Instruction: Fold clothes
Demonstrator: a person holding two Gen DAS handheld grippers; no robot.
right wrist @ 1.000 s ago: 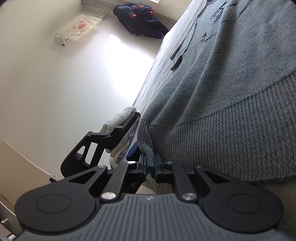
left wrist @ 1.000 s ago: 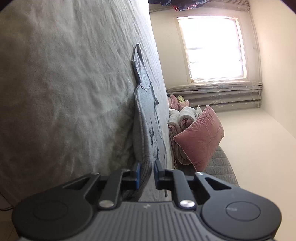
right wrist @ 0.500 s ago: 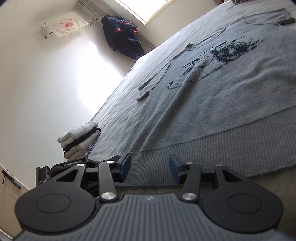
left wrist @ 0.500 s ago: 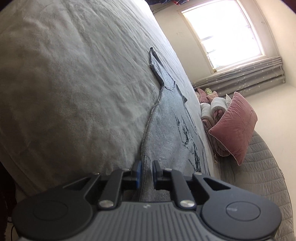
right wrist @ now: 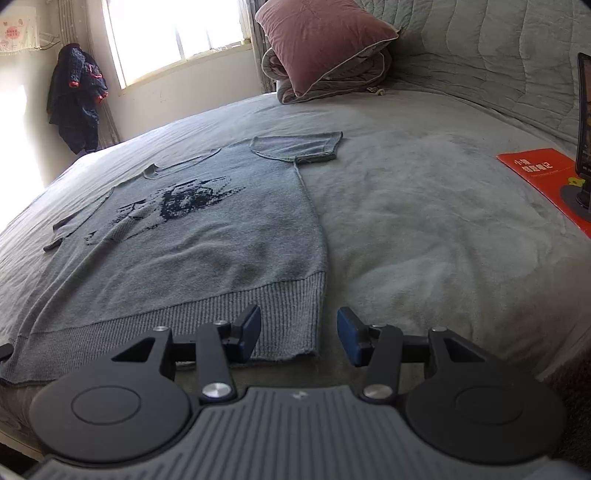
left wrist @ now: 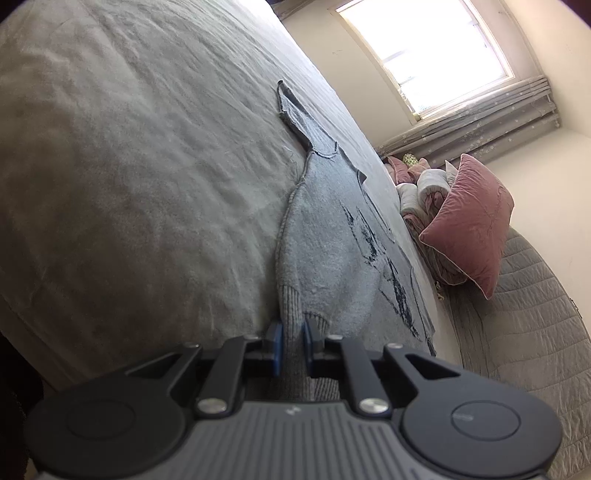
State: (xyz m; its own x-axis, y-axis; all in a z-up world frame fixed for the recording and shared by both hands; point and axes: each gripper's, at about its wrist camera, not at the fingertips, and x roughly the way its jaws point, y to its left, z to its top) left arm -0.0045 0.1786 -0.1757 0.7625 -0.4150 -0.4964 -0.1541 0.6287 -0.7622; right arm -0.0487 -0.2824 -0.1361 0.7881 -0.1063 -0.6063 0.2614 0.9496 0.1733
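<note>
Sweater (right wrist: 192, 236): grey knit, short sleeves, dark pixelated print on the chest, lying flat and face up on the bed (right wrist: 424, 221), ribbed hem toward the cameras, collar toward 11 o'clock in the right wrist view. Left tongs (left wrist: 291, 343): blue pads drawn close together, pinching a bunched fold of the ribbed hem, which rises between them. Right tongs (right wrist: 298, 334): spread wide, holding nothing, poised just over the hem's right corner; the left pad is over the ribbing, the right pad over bare bedding. Pink pillow (right wrist: 321, 37): propped on a rolled quilt at 12 o'clock, against the padded headboard. Red booklet (right wrist: 543, 177): flat on the bed at 3 o'clock. Dark jacket (right wrist: 75, 99): hanging by the window (right wrist: 173, 33) at 10 o'clock.
</note>
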